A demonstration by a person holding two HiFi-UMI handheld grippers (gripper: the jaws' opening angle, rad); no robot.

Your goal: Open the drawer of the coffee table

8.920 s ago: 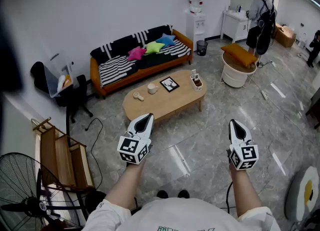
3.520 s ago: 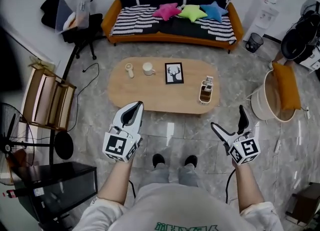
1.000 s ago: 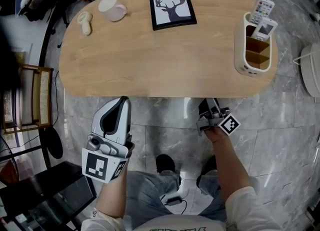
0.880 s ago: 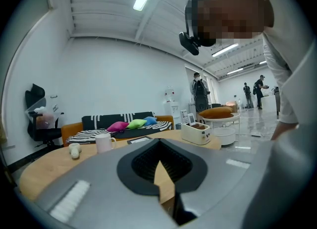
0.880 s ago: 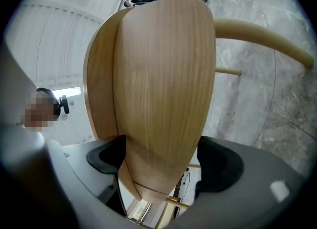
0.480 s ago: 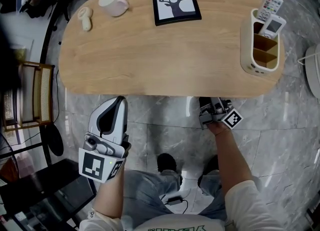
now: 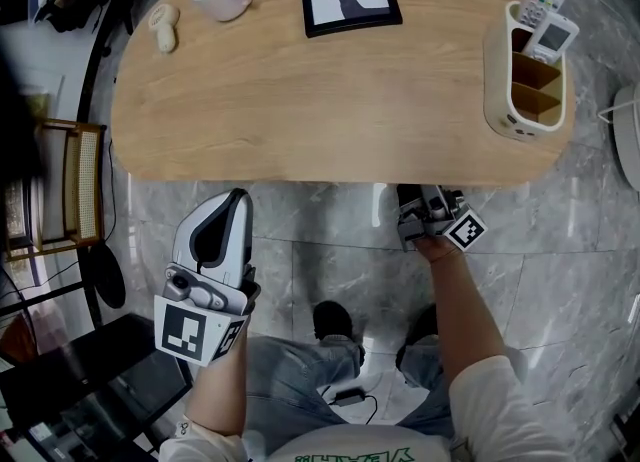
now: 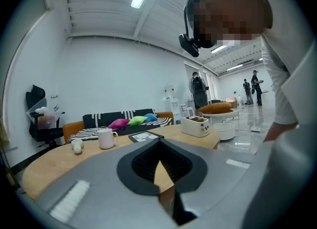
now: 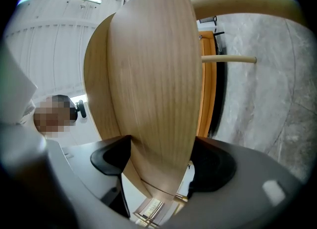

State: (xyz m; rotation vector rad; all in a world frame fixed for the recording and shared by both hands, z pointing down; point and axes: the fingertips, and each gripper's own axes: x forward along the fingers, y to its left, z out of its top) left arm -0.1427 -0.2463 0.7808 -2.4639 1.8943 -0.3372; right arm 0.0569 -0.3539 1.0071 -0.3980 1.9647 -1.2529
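Right gripper view: your right gripper (image 9: 161,169) jaws, just closing, clamped on wooden drawer (image 9: 153,114) front under coffee table (image 7: 330,100) surface edge. Judged rigid, smooth-faced, slippery; hold lip squarely. Left gripper (image 7: 236,202) jaws together, empty.

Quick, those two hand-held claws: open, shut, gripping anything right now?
Left gripper: shut, empty.
Right gripper: jaws have just been closing, now clamped on the drawer front.

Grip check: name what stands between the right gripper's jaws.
A wooden panel at the coffee table's edge, per the right gripper view; the right gripper has just been closing on it.
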